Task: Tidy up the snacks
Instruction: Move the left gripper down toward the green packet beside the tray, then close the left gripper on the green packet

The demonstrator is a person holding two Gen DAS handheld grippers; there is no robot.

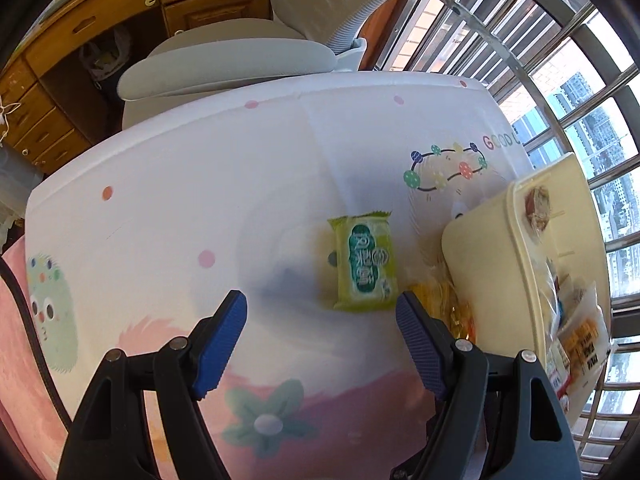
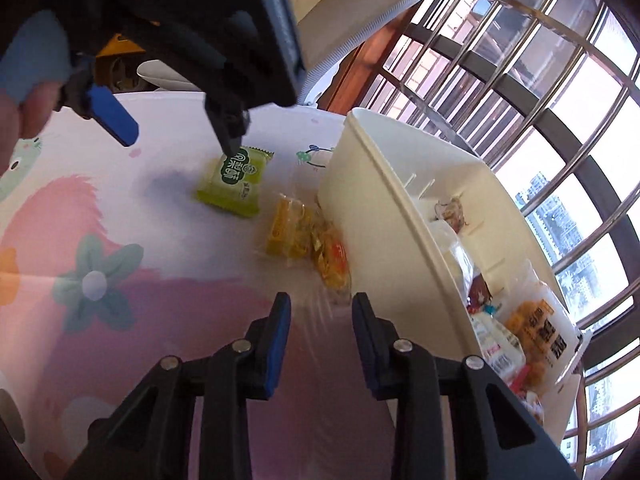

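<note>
Held the left tool [image 1: 320, 308] spread wide and pointed steeply down at the counter [image 1: 160, 200], with only the printed cloth showing between its blue pads [image 1: 220, 340]. Found the green packet [image 1: 364, 264] lying flat on the counter just ahead of that tool, closer to its right finger than to its left and beyond both tips, so not yet between them.

From the right wrist view, saw one black fingertip of the left tool hanging over the far corner of the green packet; could not tell whether it touched. Glimpsed a hand [image 2: 20, 112] behind that tool, at the picture's edge.

Held the right tool [image 2: 322, 320] narrowed to a small gap and angled down at the counter. Saw nothing clearly clamped between its pads, only cloth smeared with blur.

Spotted the yellow packets [image 2: 304, 236], in clear wrap, just ahead of the right tool's tips and a little apart from them. From the left wrist view, found these mostly hidden behind the left tool's right finger, between the green packet and the white bin [image 2: 380, 200].

Placed the white bin ahead and to the right of both tools, standing on the counter against the yellow packets, with bagged snacks [image 2: 532, 328] inside. Noted a grey chair [image 1: 228, 64] far ahead of the left tool, past the counter's edge, and window bars [image 1: 560, 80] to the right.
</note>
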